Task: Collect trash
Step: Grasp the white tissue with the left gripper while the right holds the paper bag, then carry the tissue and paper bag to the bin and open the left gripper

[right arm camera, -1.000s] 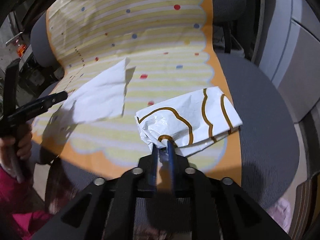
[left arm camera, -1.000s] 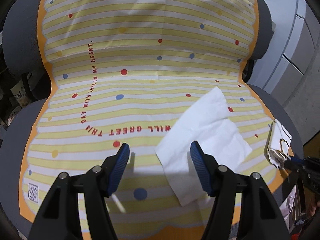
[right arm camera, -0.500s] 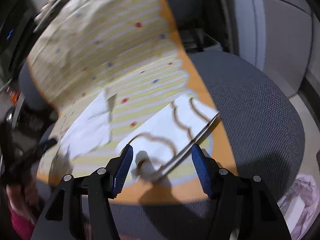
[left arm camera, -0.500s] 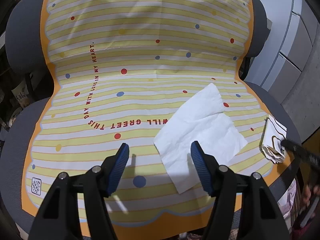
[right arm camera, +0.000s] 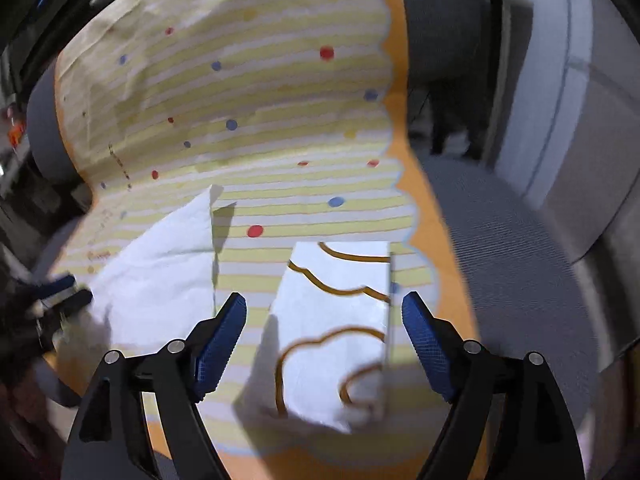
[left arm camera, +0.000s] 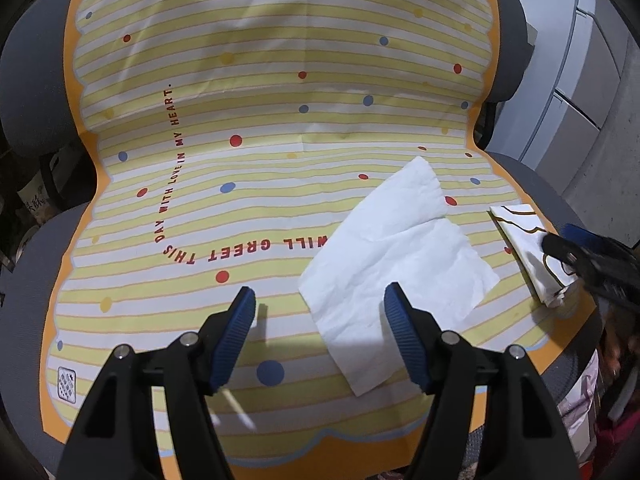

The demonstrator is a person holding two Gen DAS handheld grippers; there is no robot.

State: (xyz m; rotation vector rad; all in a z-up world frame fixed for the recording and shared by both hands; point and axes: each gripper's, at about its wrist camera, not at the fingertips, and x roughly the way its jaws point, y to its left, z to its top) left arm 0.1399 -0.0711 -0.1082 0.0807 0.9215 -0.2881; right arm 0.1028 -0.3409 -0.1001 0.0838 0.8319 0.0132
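A white crumpled napkin (left arm camera: 396, 256) lies on the striped yellow paper sheet (left arm camera: 280, 120) that covers a grey chair. My left gripper (left arm camera: 320, 336) is open just above the sheet, its right finger over the napkin's near edge. A white folded bag with brown wavy lines (right arm camera: 340, 328) lies flat at the sheet's right edge; it also shows in the left wrist view (left arm camera: 528, 248). My right gripper (right arm camera: 324, 340) is open and empty, its jaws to either side of the bag. The napkin shows in the right wrist view (right arm camera: 160, 276) to the left.
The grey mesh chair seat (right arm camera: 520, 264) sticks out beyond the sheet on the right. A small white stick (left arm camera: 240, 404) lies on the sheet under my left gripper. Grey cabinet drawers (left arm camera: 580, 80) stand at the far right. A clear plastic bag (left arm camera: 580, 392) hangs below the seat.
My right gripper was shut on the patterned bag, then opened and let it go; the bag now lies flat between its open jaws. My left gripper has hardly moved.
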